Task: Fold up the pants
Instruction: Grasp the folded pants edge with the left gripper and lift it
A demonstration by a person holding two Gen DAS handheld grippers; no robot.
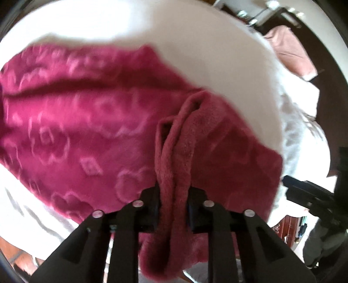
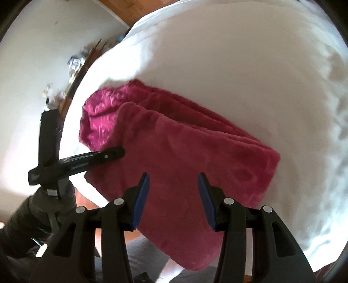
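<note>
While the left hand-held gripper (image 1: 173, 209) pinches a bunched edge of the pants (image 2: 184, 156), they lie partly folded on the bed (image 2: 239, 65); the right hand-held gripper (image 2: 174, 196) hovers half-open, empty; folding remains.

A: Setting, item one?
B: Bedroom in a home: white bed (image 2: 239, 65) filling the view; wooden floor (image 2: 134, 15) at twelve o'clock.
A: Item two?
B: Possibly a pink pillow (image 1: 289, 50) at one o'clock; blurred.

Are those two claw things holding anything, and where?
The left gripper pinches a bunched edge of the red fleece pants. The right gripper is open, holding nothing.
</note>
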